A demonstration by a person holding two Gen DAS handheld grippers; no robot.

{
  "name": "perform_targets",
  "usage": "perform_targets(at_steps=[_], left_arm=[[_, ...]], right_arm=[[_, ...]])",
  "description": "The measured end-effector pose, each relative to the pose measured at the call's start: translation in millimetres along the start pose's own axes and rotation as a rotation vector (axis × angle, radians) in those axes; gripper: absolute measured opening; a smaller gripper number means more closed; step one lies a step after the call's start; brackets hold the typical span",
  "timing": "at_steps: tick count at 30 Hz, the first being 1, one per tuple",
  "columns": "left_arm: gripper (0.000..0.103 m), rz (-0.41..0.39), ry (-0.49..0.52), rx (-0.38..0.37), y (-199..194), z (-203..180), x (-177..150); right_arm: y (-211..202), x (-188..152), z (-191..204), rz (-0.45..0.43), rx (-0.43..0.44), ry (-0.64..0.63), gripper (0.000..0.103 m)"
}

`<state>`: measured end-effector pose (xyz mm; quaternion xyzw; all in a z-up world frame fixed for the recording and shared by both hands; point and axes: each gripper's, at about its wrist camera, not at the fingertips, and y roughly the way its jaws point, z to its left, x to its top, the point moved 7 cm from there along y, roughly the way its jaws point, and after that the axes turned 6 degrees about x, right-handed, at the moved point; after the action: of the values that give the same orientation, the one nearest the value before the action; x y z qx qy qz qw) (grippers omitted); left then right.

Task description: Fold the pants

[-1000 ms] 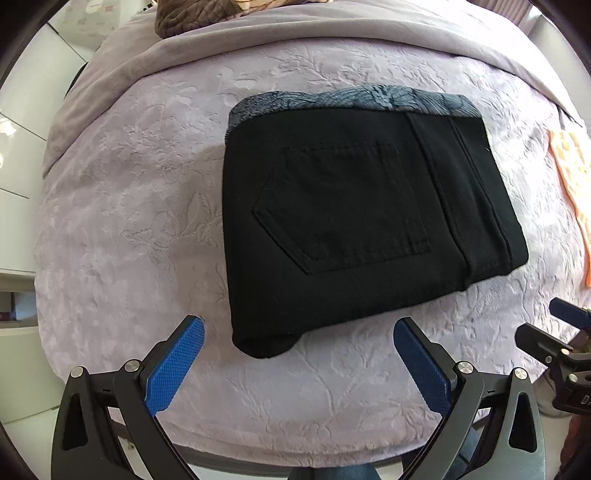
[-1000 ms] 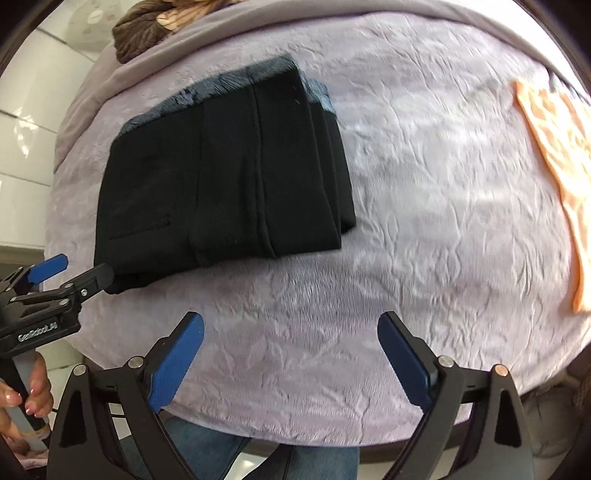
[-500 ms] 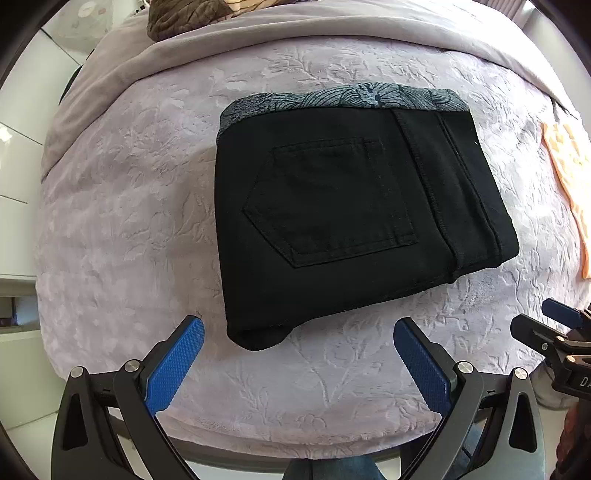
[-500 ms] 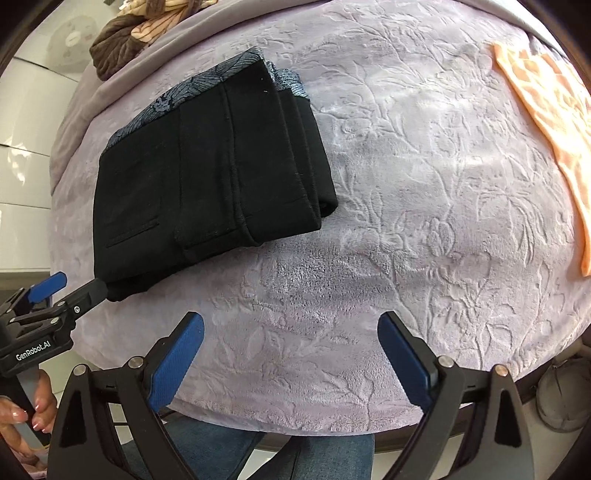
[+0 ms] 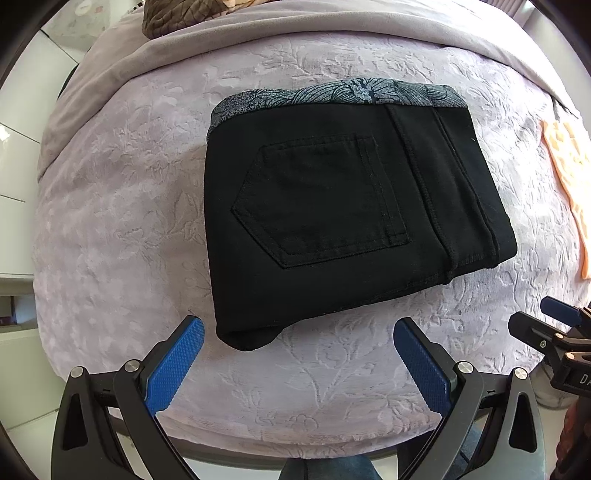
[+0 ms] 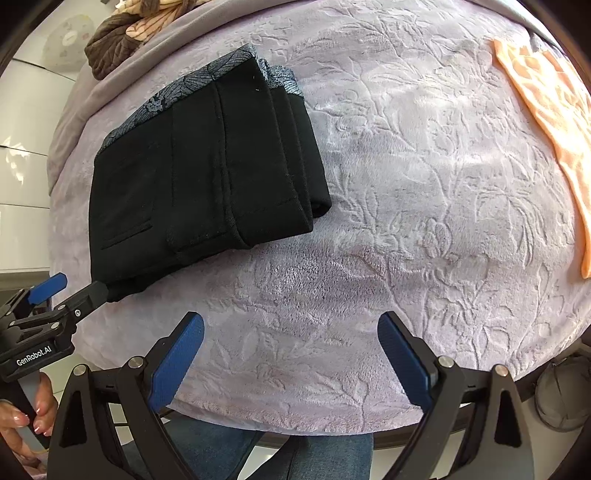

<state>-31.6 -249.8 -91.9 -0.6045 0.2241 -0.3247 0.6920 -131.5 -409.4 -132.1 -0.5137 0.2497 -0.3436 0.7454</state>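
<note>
The black pants point(image 5: 343, 221) lie folded into a compact rectangle on the lilac embossed blanket point(image 5: 122, 206), back pocket up, with a grey patterned lining along the far edge. They also show in the right wrist view point(image 6: 207, 173) at upper left. My left gripper point(image 5: 297, 347) is open and empty, just short of the near edge of the pants. My right gripper point(image 6: 290, 341) is open and empty over bare blanket, to the right of the pants.
An orange cloth point(image 6: 546, 107) lies at the right edge of the bed. A brown patterned cloth point(image 5: 177, 18) sits at the far end on a grey cover. The bed's near edge is just below both grippers.
Both grippers have drawn back toward the near edge of the bed and tilted a little; the pants sit farther up in both views. Both stay open.
</note>
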Motion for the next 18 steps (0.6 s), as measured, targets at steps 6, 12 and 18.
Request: perform_targets(at_steps=[6, 12, 18], left_arm=[[0.103, 0.007, -0.005, -0.002, 2.5, 0.5, -1.4], [0.103, 0.013, -0.007, 0.000, 4.8, 1.6, -2.5], [0.103, 0.015, -0.007, -0.001, 6.1, 3.8, -2.4]], right_arm=[[-0.5, 2.7, 0.9, 0.002, -0.003, -0.006, 0.096], [1.4, 1.2, 1.7, 0.009, -0.001, -0.003, 0.096], [2.4, 2.1, 0.4, 0.009, 0.004, 0.000, 0.096]])
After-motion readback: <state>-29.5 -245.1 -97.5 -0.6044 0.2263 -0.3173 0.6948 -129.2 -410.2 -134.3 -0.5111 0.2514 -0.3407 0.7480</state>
